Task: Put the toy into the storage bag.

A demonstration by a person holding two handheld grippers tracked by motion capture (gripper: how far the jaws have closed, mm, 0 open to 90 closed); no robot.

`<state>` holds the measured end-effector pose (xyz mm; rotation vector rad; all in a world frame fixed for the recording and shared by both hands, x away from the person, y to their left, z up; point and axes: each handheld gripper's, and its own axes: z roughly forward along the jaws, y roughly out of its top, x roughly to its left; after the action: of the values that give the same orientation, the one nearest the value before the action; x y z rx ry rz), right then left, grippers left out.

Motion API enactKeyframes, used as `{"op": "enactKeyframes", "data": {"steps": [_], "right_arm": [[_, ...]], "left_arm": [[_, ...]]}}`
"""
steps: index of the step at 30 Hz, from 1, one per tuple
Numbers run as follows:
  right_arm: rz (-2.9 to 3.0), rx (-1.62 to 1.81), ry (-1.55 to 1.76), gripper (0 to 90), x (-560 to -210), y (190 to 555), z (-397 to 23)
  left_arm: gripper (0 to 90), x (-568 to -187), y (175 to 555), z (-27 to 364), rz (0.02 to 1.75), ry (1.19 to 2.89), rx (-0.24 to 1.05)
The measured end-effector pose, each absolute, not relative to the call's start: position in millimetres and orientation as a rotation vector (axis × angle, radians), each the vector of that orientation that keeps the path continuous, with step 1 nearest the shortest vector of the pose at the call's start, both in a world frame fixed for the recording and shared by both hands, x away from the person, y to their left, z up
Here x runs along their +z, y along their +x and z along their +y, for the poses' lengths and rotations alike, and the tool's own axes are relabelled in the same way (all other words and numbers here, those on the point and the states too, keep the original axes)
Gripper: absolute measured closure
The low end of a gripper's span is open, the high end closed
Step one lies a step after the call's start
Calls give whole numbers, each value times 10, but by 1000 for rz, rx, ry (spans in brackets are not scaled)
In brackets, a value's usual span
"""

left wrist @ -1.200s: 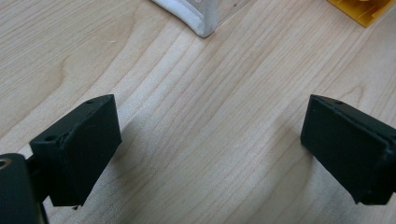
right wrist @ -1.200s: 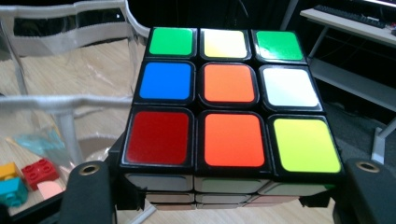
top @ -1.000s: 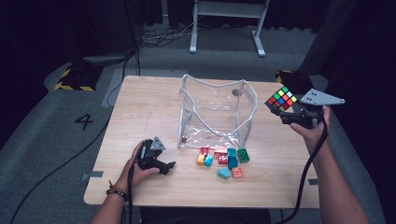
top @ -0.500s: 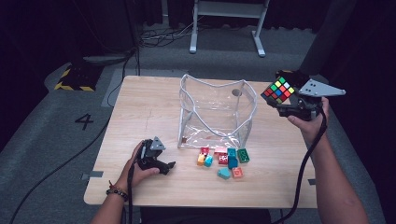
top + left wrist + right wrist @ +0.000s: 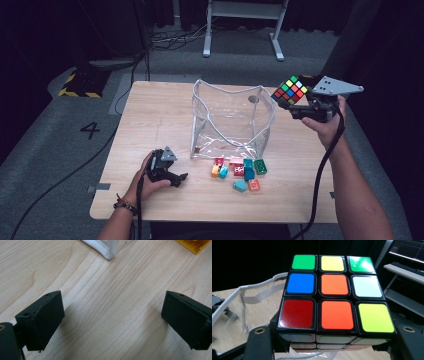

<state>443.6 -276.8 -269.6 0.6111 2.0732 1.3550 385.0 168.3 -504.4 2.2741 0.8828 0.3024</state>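
On the wooden worktop [image 5: 150, 115] the clear bag [image 5: 232, 120] is empty, while the puzzle cube [image 5: 290, 90] is clamped in the right gripper [image 5: 295, 100] at upper right, not yet bagged; the left gripper [image 5: 172, 176] is rested wide open, holding nothing, at lower left.

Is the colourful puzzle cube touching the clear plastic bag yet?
Apart. The high view shows the colourful puzzle cube, clamped in the right gripper, raised beside the clear plastic bag.

- The clear bag [image 5: 232, 120] stands mid-table [image 5: 150, 115], mouth open upward.
- Toy blocks [image 5: 240, 170] crowd the table just before the clear bag.
- Bare wood lies left of the clear bag.
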Motion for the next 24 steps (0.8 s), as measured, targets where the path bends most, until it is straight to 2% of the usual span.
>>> {"op": "enactKeyframes", "data": {"steps": [24], "right_arm": [[2240, 1329, 544, 339, -2644, 4692, -2262]], "left_arm": [[48, -5045, 3841, 1681, 895, 2273, 293]]}}
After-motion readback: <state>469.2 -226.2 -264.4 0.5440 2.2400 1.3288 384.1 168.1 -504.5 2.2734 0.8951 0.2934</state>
